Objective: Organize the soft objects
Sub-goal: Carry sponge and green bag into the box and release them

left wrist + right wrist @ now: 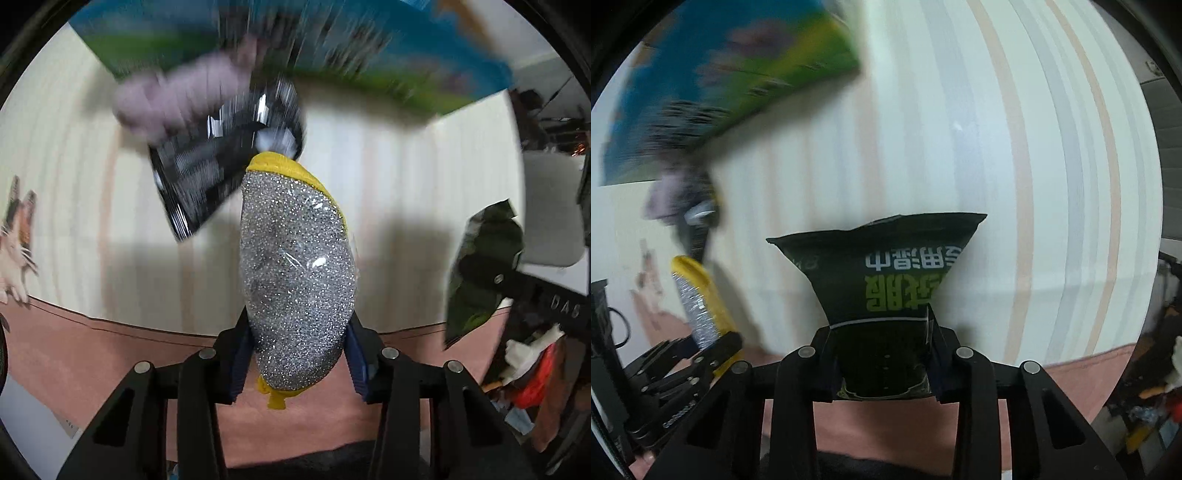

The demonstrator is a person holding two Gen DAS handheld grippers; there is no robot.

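My left gripper (297, 354) is shut on a silver glittery sponge with a yellow back (295, 273), held upright above the striped cloth. It also shows in the right wrist view (701, 302), at the left. My right gripper (882, 354) is shut on a dark green soft packet with white and green print (882, 273). That packet and the right gripper show at the right of the left wrist view (480, 273). A black glossy packet (221, 166) and a lilac soft thing (177, 99) lie blurred beyond the sponge.
A pale striped cloth (997, 147) covers the surface. A blue and green box or sheet (258, 40) lies at the far side. A pink edge (92, 350) runs near me. Mixed clutter (532, 373) sits at the right.
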